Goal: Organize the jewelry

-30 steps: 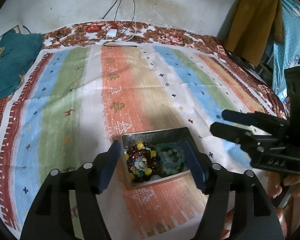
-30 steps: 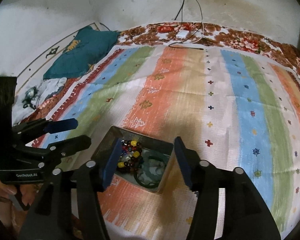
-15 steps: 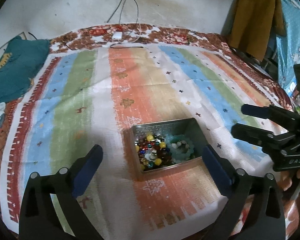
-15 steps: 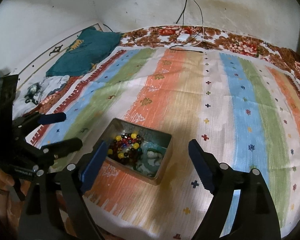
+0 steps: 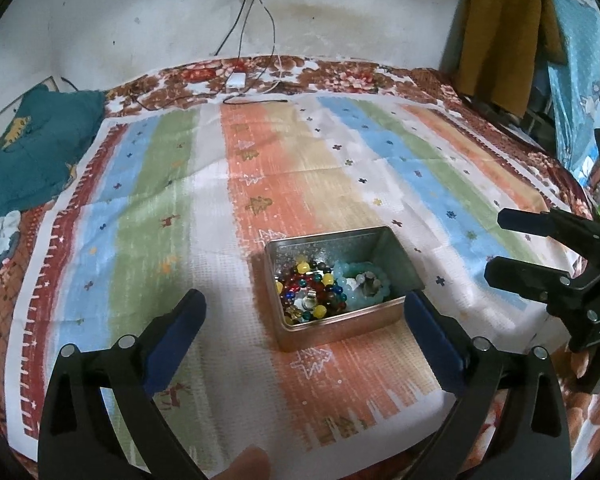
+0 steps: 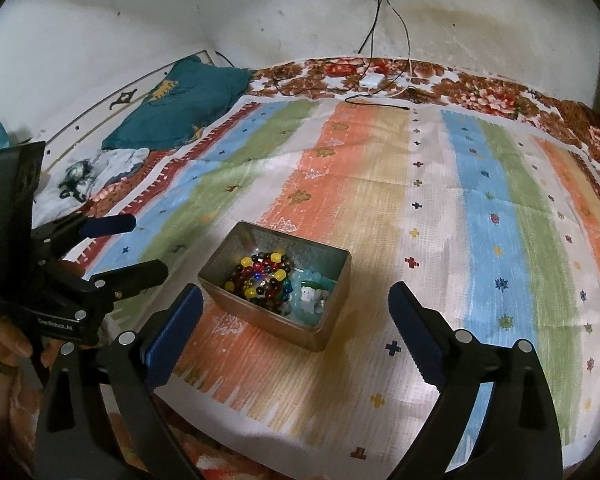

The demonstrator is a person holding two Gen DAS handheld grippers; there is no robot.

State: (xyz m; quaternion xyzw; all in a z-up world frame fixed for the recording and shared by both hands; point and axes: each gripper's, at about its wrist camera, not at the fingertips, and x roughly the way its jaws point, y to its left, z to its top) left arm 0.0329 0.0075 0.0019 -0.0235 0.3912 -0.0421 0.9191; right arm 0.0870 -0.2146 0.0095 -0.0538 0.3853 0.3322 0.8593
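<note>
An open metal tin (image 5: 396, 258) (image 6: 332, 256) sits on the striped cloth. Inside lie a multicoloured bead bracelet (image 5: 306, 290) (image 6: 260, 276) and a pale turquoise bead bracelet (image 5: 360, 282) (image 6: 310, 296). My left gripper (image 5: 304, 328) is open and empty, held back from the tin's near side; it also shows at the left of the right wrist view (image 6: 136, 246). My right gripper (image 6: 296, 320) is open and empty, just short of the tin; it also shows at the right of the left wrist view (image 5: 504, 246).
The striped cloth (image 5: 180, 208) covers a floral bedspread (image 5: 340, 76). A white charger with cables (image 5: 236, 79) lies at the far edge under a wall socket. A teal cushion (image 6: 180, 108) lies at the far left. Clothes (image 5: 496, 28) hang at the right.
Both grippers have opened wide and drawn back from the tin, which now stands free on the cloth with the bracelets inside.
</note>
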